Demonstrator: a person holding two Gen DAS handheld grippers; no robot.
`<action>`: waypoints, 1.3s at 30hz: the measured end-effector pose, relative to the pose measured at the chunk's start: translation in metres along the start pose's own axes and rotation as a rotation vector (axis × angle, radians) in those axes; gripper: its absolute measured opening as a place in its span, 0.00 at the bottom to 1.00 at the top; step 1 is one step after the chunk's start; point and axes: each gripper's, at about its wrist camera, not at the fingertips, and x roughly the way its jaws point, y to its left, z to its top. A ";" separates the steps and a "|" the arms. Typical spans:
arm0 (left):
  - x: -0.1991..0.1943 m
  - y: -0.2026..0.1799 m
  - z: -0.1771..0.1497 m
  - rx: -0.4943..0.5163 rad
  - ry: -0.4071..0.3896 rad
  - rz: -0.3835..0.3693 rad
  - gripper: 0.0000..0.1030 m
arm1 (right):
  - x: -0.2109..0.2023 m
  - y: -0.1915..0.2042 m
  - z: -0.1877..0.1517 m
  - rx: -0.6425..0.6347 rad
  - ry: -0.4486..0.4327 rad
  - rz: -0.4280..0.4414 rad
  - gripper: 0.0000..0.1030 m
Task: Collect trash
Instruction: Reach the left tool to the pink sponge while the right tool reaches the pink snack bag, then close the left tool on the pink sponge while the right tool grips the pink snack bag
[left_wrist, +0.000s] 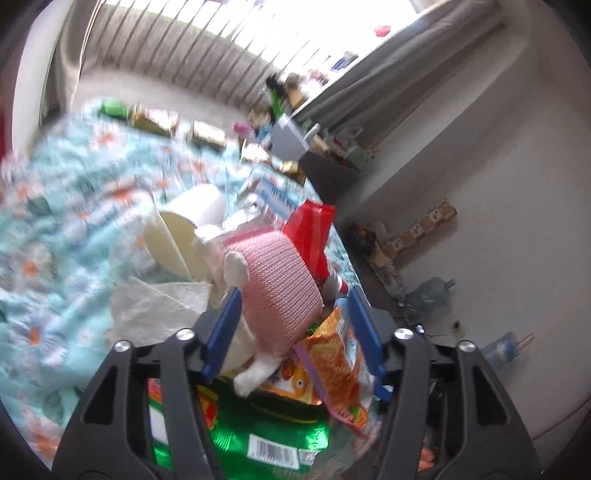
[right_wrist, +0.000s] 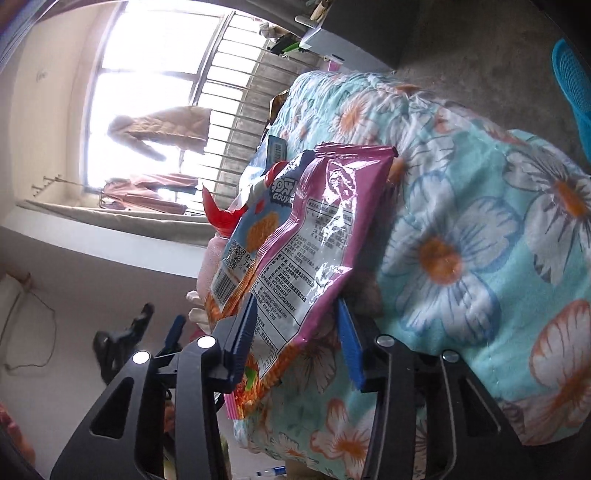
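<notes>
Two grippers show here, one in each view, both with blue fingers on black arms.

At the bottom middle of the left wrist view, the left gripper (left_wrist: 291, 325) has a pink knitted roll (left_wrist: 280, 280) between its fingers. The left finger (left_wrist: 221, 332) touches the side of the roll. The right finger (left_wrist: 365, 332) stands a little apart from it, so I cannot tell if the roll is squeezed tight. Something soft and white (left_wrist: 255, 373) hangs under the roll. Just below lie an orange snack bag (left_wrist: 332, 354) and a shiny green bag (left_wrist: 258, 432) with a barcode. A red wrapper (left_wrist: 310, 229) sticks up behind the roll. To the left of it sit a cream paper cup (left_wrist: 173, 240) and a crumpled white tissue (left_wrist: 155, 310). All of this rests on a light blue blanket with flowers (left_wrist: 74, 221), which fills the left side of the picture. A gray wall is on the right.

In the right wrist view, the picture is turned sideways. The right gripper (right_wrist: 295, 339) sits at the bottom middle. A pink and blue snack bag (right_wrist: 310, 236) stands up between its fingers. The left finger (right_wrist: 243, 339) lies against the bag. The right finger (right_wrist: 351, 347) is at the bag's pink edge, and I cannot tell if it presses. The flower blanket fills the right side. A bright window with bars (right_wrist: 155, 92) is at the upper left.
</notes>
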 end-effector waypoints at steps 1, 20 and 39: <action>0.007 0.004 0.003 -0.032 0.025 -0.013 0.47 | -0.001 -0.003 0.000 0.005 0.001 0.006 0.40; 0.082 0.049 0.018 -0.326 0.162 0.031 0.42 | -0.006 -0.022 0.007 0.046 0.039 0.110 0.38; 0.032 0.018 0.005 -0.198 0.047 -0.011 0.28 | -0.040 -0.035 0.007 0.085 -0.010 0.264 0.06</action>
